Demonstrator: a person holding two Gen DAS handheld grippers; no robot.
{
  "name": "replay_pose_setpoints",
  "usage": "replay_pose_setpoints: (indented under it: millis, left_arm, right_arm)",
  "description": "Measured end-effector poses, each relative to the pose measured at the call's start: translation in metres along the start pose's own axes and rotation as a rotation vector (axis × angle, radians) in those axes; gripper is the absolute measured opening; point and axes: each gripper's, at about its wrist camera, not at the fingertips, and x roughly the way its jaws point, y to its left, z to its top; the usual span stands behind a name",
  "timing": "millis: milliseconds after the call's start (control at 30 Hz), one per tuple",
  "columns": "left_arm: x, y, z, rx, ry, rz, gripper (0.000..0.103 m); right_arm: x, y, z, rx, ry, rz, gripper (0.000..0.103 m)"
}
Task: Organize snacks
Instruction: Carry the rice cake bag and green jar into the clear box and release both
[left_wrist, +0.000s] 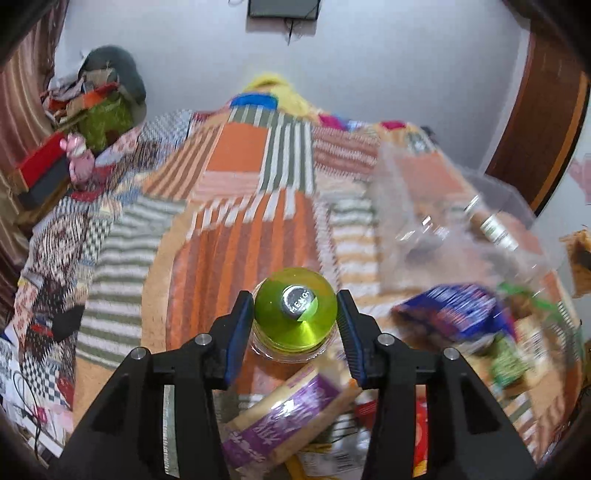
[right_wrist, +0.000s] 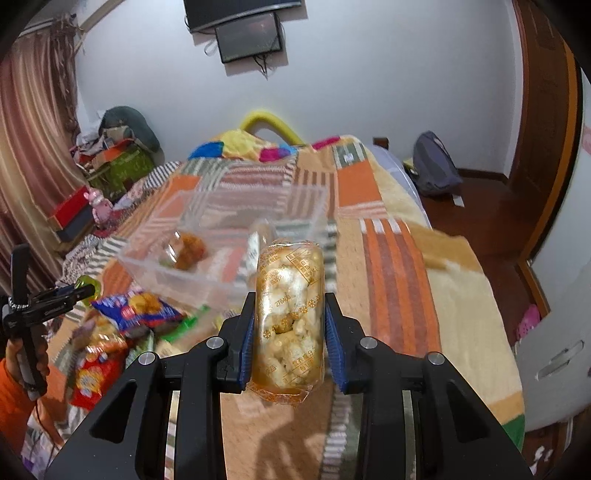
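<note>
A clear-wrapped puffed-snack pack (right_wrist: 290, 317) is clamped between the fingers of the right gripper (right_wrist: 290, 334) at lower centre of the right view, carried above the bedspread (right_wrist: 388, 258) short of the clear bin (right_wrist: 225, 236) at centre left. A green-lidded jar (left_wrist: 295, 314) is clamped by the left gripper (left_wrist: 295, 325) at lower centre. Delivery into the bin is judged next. Loose packets (right_wrist: 136, 308) at lower left are blurred and partly hidden.
</note>
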Motion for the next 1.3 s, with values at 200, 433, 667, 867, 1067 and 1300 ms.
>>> replay_pose_setpoints:
  millis: [200,433,667,867,1067,1300]
  left_arm:
    - [-0.024,-0.040,0.031,0.036,-0.067,-0.077,0.045]
    - [-0.016,-0.096,0.056,0.077,-0.080,-0.173,0.045]
    - [0.014,-0.144,0.065,0.131,-0.019,-0.229,0.045]
    - [0.037,-0.162,0.063,0.163,0.035,-0.238,0.045]
    - [0.039,-0.166,0.058,0.168,0.032,-0.243,0.044]
    - [-0.005,-0.159,0.063,0.186,-0.049,-0.224,0.045]
  right_arm:
    - [0.009,0.019,0.023,-0.031,-0.042,0.038,0.030]
    - [0.040,0.041,0.038,-0.068,-0.017,0.069,0.030]
    - [0.078,0.048,0.039,-0.087,0.064,0.074,0.030]
    - [0.090,0.044,0.034,-0.084,0.115,0.096,0.030]
    - [0.087,0.041,0.029,-0.091,0.130,0.092,0.031]
    - [0.056,0.037,0.035,-0.084,0.080,0.099,0.032]
